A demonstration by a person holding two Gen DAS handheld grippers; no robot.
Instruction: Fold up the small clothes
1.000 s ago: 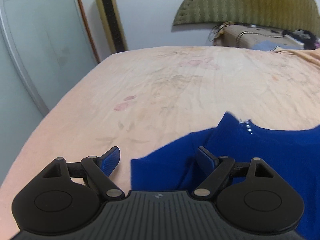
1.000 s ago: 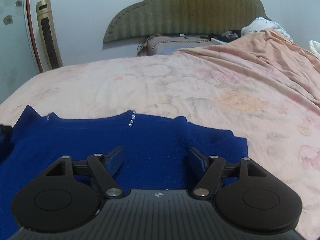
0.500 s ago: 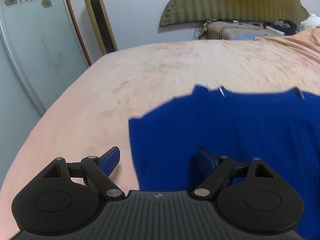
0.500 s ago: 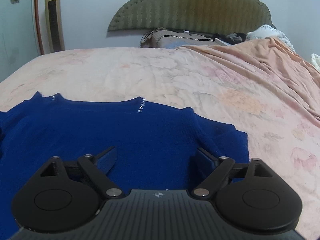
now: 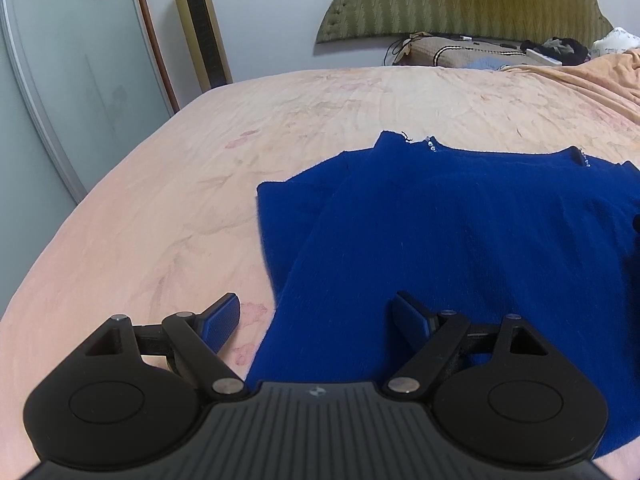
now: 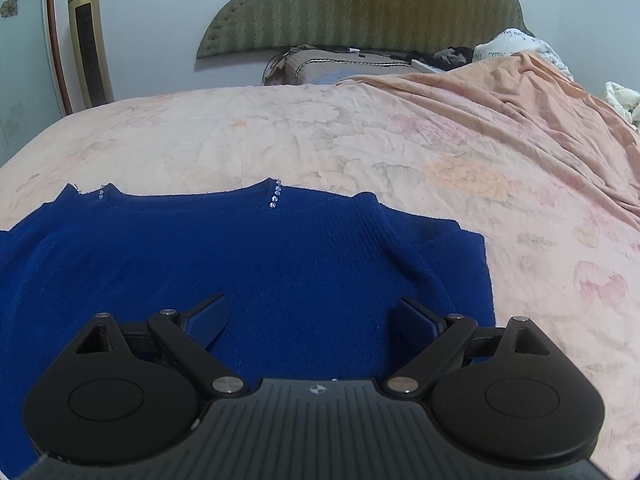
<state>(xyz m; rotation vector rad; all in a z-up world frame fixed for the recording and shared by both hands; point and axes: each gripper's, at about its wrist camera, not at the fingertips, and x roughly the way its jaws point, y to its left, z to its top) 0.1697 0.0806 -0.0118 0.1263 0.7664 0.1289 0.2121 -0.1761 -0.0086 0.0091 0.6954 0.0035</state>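
**Soft blue knit, flat on the bed, both tools empty**

The blue sweater [image 5: 460, 248] lies spread on the bed [image 5: 168, 208], neckline toward the headboard [image 6: 360, 4] at 12 o'clock, with small rhinestones [image 6: 274, 197] at each side of the collar. My left tool [image 5: 316, 322] hangs spread wide over the sweater's left edge, one pad over bare sheet at 9 o'clock, the other over knit; it grips nothing. My right tool [image 6: 312, 318] is likewise gaping and empty above the body of the garment, near the sleeve [image 6: 452, 264] at 2 o'clock, which already looks tucked in.

I judge this fabric light, fuzzy and limp: it will sag and stretch, not slip. I would pinch through both layers at the hem corners, or at the shoulder seams, keeping clear of the stones, which could snag.
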